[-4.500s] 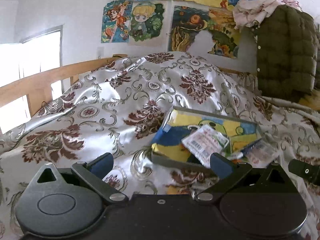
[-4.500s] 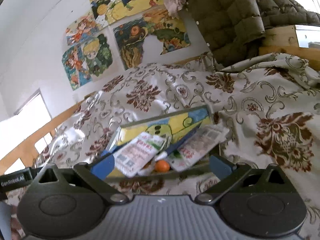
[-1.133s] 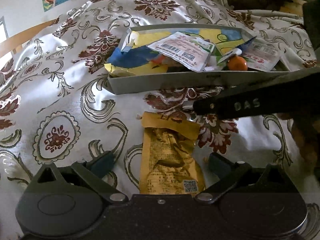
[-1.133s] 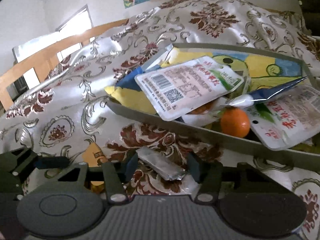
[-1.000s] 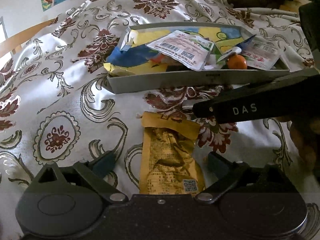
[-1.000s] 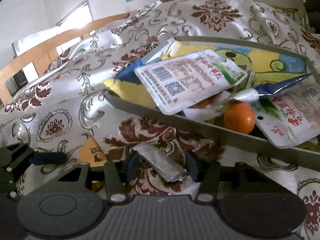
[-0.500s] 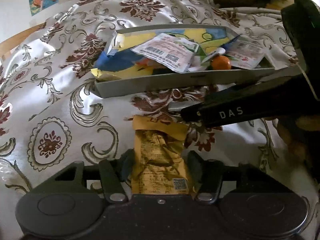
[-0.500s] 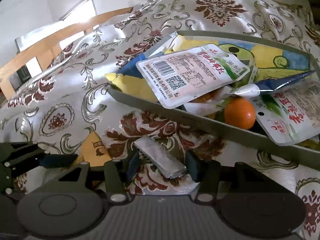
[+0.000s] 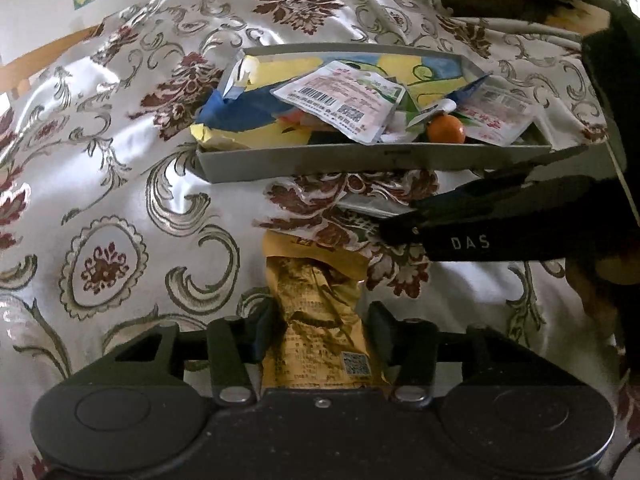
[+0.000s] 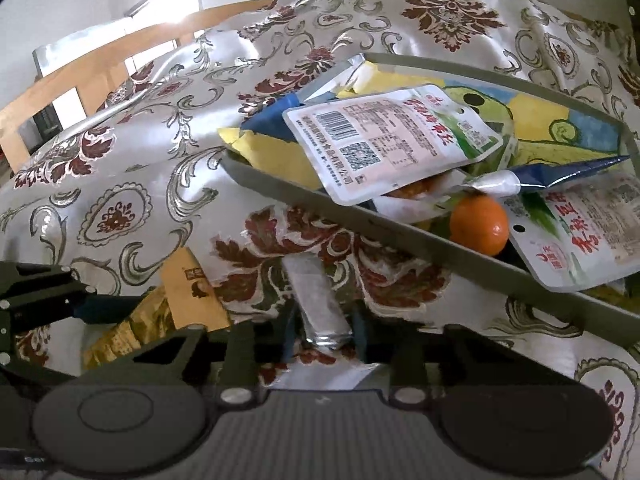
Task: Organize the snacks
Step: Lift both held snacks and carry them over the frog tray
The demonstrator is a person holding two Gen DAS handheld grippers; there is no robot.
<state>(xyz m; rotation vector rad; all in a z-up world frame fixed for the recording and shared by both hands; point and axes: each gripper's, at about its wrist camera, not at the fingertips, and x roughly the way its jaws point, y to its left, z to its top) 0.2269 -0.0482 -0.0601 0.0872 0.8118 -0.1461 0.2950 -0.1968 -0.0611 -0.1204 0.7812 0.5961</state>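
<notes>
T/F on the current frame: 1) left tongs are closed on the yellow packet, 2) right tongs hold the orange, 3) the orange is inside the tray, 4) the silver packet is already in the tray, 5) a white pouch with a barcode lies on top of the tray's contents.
1) The left tongs are closed on the yellow packet. True.
2) The right tongs hold the orange. False: they grip the silver packet.
3) The orange is inside the tray. True.
4) The silver packet is in the tray. False: it lies on the patterned cloth in front of the tray.
5) A white barcode pouch tops the tray's pile. True.
</notes>
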